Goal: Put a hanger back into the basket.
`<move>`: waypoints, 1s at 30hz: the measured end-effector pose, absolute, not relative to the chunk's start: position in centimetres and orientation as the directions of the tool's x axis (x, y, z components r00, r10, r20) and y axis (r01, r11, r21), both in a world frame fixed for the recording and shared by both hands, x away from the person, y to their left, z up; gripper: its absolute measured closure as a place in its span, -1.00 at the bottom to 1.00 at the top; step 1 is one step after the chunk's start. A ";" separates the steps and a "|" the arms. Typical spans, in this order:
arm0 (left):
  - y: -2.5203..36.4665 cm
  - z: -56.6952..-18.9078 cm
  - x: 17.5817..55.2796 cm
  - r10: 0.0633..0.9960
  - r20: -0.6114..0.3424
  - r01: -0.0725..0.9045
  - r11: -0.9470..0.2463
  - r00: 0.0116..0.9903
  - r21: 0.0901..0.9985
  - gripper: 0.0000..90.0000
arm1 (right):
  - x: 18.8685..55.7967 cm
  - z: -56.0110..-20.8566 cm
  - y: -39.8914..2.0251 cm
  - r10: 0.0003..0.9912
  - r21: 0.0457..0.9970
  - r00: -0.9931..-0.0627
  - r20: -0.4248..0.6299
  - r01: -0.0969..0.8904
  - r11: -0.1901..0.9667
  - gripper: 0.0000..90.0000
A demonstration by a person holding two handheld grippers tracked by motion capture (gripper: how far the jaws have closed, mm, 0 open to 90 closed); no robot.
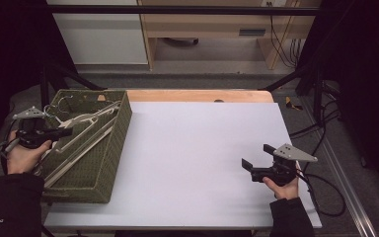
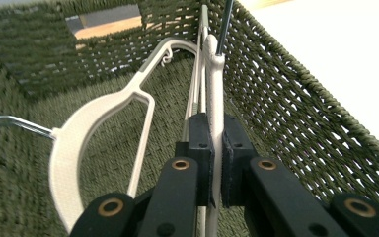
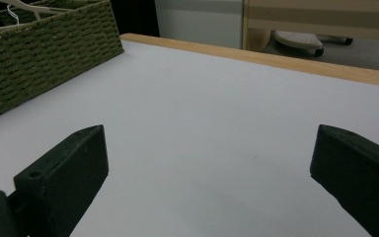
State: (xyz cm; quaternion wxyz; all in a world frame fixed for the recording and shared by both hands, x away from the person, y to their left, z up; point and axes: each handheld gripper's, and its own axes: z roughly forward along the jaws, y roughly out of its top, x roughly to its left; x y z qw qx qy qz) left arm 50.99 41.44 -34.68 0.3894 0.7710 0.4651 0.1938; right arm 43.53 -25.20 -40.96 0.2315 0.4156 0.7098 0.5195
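1. Left tongs (image 2: 216, 148) pinch a cream hanger (image 2: 213, 98) edge-on between their pads, inside the green woven basket (image 2: 296, 98); a second hanger (image 2: 94, 123) lies just left.
2. Right tongs (image 3: 207, 173) spread wide over the bare white bench (image 3: 202, 98); basket well apart.

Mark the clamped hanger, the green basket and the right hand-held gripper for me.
clamped hanger (image 2: 213, 79): left gripper view, its cream edge above the jaws.
green basket (image 1: 121, 129): high view, right wall.
right hand-held gripper (image 1: 257, 155): high view, between its open jaws.
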 end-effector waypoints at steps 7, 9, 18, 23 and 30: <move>41.4 -35.8 51.4 0.888 -0.129 0.612 -0.193 0.442 0.767 0.87 | 43.5 -41.0 -25.2 0.828 0.929 -0.552 0.102 0.350 0.119 -0.96; 41.7 -35.9 51.5 0.894 -0.136 0.614 -0.177 0.428 0.769 0.86 | 43.5 -40.9 -25.2 0.831 0.929 -0.546 0.107 0.353 0.113 -0.96; 42.2 -36.2 51.9 0.937 -0.068 0.613 -0.169 0.343 0.772 0.78 | 43.6 -41.1 -25.0 0.829 0.927 -0.549 0.104 0.356 0.120 -0.97; 42.6 -36.7 52.4 0.958 0.000 0.644 -0.193 0.287 0.740 0.75 | 43.7 -41.2 -24.8 0.828 0.927 -0.551 0.104 0.356 0.121 -0.97; 43.2 -38.1 53.2 0.978 0.041 0.714 -0.177 0.204 0.677 0.60 | 43.6 -41.2 -24.8 0.828 0.927 -0.550 0.105 0.356 0.119 -0.97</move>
